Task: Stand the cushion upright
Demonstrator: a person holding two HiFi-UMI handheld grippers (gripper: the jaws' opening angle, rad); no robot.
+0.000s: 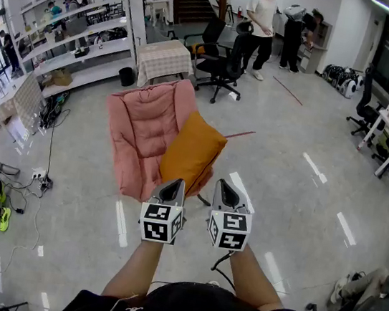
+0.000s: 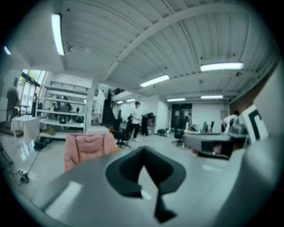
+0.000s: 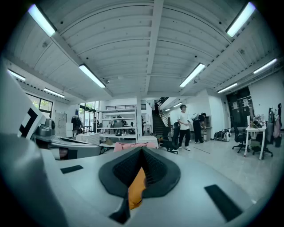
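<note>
- Right claw (image 3: 141,153) is clamped on the orange cushion (image 1: 191,151), with orange fabric wedged between its jaws.
- Left claw (image 1: 174,186) is pinched closed on nothing, just beside the cushion's bottom edge.
- Cushion's tilted, leaning against the pink floor chair (image 1: 141,125).
- Looks like mid-lift to me. Next I'd square it upright against the backrest, then let go.

Cushion (image 1: 191,151) leans on the floor chair (image 1: 140,129), toward its right side. Left gripper (image 1: 175,183) and right gripper (image 1: 223,186) sit side by side just before it, with the cushion's near edge between the right jaws. Office chair (image 1: 221,64) stands behind, shelving (image 1: 87,48) far left.
</note>
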